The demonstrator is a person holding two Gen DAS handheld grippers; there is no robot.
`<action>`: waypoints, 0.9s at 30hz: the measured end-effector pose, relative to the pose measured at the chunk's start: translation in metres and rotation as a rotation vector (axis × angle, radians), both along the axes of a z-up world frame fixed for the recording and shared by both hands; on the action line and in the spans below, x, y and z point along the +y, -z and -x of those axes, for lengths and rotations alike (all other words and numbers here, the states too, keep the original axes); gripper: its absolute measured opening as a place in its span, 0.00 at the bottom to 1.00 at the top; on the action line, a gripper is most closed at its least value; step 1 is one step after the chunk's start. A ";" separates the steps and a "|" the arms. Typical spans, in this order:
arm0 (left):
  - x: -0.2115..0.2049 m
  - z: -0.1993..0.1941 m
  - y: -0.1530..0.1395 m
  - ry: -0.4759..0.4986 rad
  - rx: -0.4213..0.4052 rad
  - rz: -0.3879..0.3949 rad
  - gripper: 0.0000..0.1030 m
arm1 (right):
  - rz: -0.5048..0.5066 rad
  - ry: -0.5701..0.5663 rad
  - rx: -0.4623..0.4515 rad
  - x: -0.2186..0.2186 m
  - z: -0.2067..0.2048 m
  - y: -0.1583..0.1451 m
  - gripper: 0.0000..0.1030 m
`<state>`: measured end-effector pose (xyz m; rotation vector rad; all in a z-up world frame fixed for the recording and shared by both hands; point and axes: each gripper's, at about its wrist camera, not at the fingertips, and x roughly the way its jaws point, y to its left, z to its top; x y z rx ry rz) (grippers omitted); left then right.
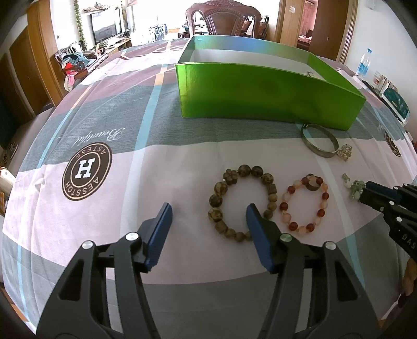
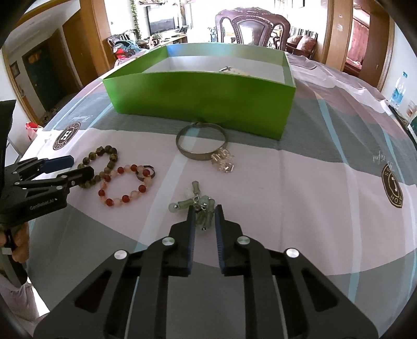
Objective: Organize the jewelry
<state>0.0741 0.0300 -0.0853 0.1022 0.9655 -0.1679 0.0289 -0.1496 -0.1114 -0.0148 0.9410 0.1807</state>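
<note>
A green box stands on the table, also in the right wrist view. In front of it lie a brown bead bracelet, a red and pink bead bracelet, a metal bangle and a clear crystal piece. My left gripper is open; its right finger lies over the brown bracelet's near side. My right gripper has its fingers closed around a pale green bead cluster on the cloth.
The table wears a grey, pink and blue checked cloth with round brown logos. A wooden chair stands behind the box. A water bottle stands at the far right edge.
</note>
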 end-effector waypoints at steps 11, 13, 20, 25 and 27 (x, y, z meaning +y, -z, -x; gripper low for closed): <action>-0.001 0.001 -0.001 0.000 -0.004 0.005 0.44 | -0.013 0.044 0.000 -0.014 0.003 -0.003 0.17; -0.002 0.000 -0.001 0.000 -0.005 0.005 0.45 | -0.006 0.054 -0.001 -0.017 0.002 -0.003 0.17; -0.002 0.000 -0.001 0.002 -0.006 0.004 0.47 | -0.007 0.021 -0.001 -0.007 0.001 -0.002 0.17; -0.002 0.000 -0.001 0.001 -0.004 0.006 0.47 | -0.014 0.007 0.005 -0.001 -0.001 -0.001 0.17; -0.002 0.000 -0.001 -0.001 0.000 0.008 0.47 | -0.022 0.004 0.007 -0.001 0.000 -0.003 0.17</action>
